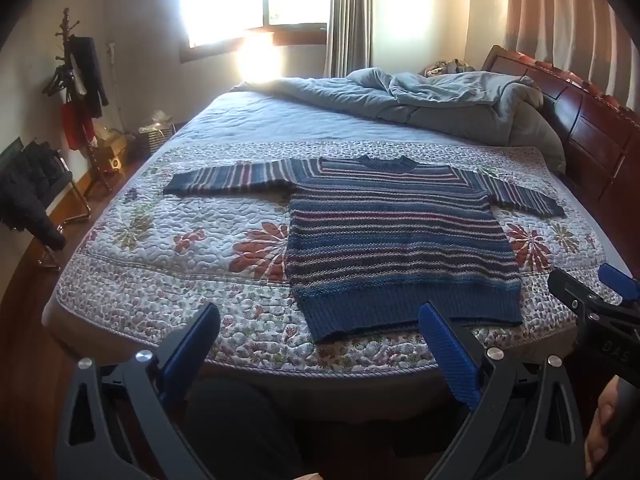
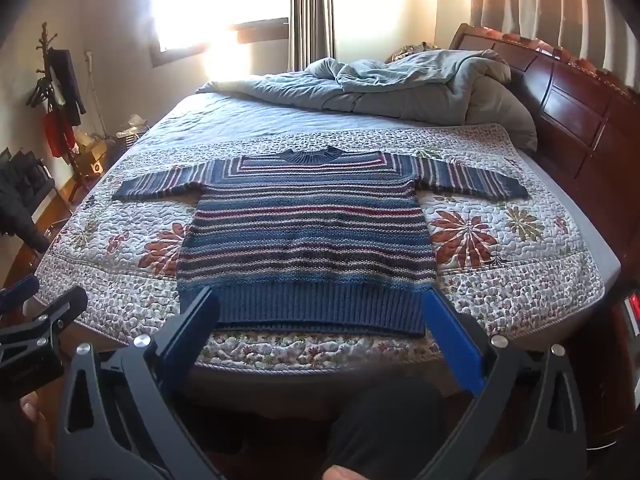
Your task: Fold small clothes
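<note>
Sweater (image 2: 304,236) lies flat and unfolded on quilt (image 2: 500,280) at near edge of bed, sleeves spread; left gripper (image 1: 320,336) and right gripper (image 2: 320,320) jaws apart, empty, short of hem, so every fold remains.

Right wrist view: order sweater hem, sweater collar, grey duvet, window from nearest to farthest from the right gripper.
1. Sweater hem: just ahead of the right gripper, between its open jaws in this view.
2. Sweater collar: mid-bed, far end of the sweater.
3. Grey duvet: bunched at the far side of the bed, toward the right.
4. Window: back wall, left of centre.
</note>
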Tool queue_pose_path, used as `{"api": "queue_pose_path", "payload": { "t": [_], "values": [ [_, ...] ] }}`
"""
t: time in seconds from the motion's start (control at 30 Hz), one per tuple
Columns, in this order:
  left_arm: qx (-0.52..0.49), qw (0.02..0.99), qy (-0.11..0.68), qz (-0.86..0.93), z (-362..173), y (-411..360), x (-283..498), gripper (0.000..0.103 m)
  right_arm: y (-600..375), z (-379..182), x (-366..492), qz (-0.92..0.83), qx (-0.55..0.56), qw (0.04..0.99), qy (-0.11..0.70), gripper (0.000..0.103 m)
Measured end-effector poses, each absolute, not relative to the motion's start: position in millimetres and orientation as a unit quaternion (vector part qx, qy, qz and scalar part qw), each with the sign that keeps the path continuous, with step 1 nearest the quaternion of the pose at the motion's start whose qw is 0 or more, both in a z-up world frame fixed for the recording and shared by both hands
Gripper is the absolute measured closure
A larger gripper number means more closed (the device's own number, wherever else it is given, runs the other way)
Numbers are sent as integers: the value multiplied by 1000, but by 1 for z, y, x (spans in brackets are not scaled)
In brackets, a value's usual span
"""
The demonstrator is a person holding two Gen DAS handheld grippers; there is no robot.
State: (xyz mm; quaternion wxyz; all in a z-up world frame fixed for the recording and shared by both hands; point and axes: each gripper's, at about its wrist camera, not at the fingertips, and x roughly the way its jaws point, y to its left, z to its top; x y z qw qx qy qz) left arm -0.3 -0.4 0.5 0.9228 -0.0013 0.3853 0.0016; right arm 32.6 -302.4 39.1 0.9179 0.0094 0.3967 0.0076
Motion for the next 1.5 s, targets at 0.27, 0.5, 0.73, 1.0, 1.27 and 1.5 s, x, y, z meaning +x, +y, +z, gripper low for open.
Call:
{"api": "queue_pose_path", "payload": {
  "t": [0.27,0.5,0.73,1.0,1.27,1.5],
  "values": [
    [-5,921,389,10,0,-1,0,4,-302,39,31,9,11,918,397,2],
    [-7,922,388,5,1,-1,-2,4,-302,40,29,7,13,917,399,2],
    [-8,922,387,4,-1,1,-3,4,-305,35,29,7,15,917,399,2],
    [-7,922,388,4,-1,1,-2,4,-305,34,29,7,16,917,399,2],
    [-6,921,389,4,-2,0,-3,4,-306,33,28,7,16,916,400,2],
    [-6,921,388,5,-3,1,-3,4,-307,33,29,7,16,916,401,2]
  ]
}}
